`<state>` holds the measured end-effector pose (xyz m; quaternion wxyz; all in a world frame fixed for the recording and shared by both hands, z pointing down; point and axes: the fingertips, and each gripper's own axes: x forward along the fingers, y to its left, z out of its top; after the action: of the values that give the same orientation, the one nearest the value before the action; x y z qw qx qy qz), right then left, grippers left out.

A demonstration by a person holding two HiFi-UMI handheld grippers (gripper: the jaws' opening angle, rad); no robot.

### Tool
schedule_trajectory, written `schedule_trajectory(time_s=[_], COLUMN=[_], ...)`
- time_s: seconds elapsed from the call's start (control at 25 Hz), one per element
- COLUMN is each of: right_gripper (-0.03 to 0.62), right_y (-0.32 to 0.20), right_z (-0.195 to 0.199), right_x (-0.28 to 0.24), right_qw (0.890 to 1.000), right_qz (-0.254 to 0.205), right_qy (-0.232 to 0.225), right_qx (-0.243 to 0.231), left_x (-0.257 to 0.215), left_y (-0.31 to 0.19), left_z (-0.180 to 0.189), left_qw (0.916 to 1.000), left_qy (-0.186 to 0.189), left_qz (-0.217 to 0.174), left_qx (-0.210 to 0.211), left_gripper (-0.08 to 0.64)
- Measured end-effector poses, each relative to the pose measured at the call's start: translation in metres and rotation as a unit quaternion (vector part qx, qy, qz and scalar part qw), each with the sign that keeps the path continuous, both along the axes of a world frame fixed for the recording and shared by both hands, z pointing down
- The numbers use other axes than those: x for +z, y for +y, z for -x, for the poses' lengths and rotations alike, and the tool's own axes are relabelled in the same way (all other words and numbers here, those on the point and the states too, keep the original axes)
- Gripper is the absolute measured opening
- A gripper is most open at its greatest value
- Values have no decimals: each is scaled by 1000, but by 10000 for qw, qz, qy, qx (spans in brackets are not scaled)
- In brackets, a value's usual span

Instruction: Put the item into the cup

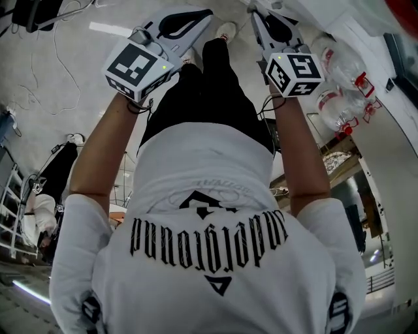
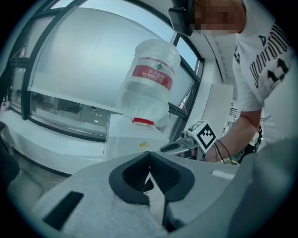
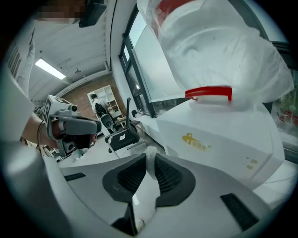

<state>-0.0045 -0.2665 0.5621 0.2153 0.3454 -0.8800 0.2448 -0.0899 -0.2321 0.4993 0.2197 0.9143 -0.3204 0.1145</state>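
Observation:
No cup and no item to put in it shows in any view. In the head view a person in a white T-shirt holds both grippers up and forward over the floor. My left gripper and my right gripper point away, side by side. Seen from its own camera, the left gripper has its jaws together with nothing between them. The right gripper also stands shut and empty. Each gripper appears in the other's view: the right gripper, the left gripper.
Large water bottles wrapped in clear plastic, with red caps, lie at the right on a white box. One bottle looms close ahead of the left gripper. Behind it are windows. An office chair stands further back.

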Motion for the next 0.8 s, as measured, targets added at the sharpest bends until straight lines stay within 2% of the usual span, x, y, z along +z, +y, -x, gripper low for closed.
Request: schedule_trajectory(time_s=[0.2, 0.6, 0.8], right_gripper=[55, 55, 55], right_y=[-17, -31, -42], right_z=[2, 6, 5], right_x=[41, 114, 150], right_qw=[9996, 9979, 9961], right_qz=[218, 574, 706], right_qy=[-11, 278, 503], right_qx=[190, 134, 141], left_x=[31, 87, 116], left_y=[-13, -42, -51], left_z=[-1, -8, -11], left_qw=[9999, 9984, 9984], left_qy=[-61, 3, -118], left_qz=[67, 418, 464], left_qx=[-68, -383, -308], left_gripper=[12, 12, 12])
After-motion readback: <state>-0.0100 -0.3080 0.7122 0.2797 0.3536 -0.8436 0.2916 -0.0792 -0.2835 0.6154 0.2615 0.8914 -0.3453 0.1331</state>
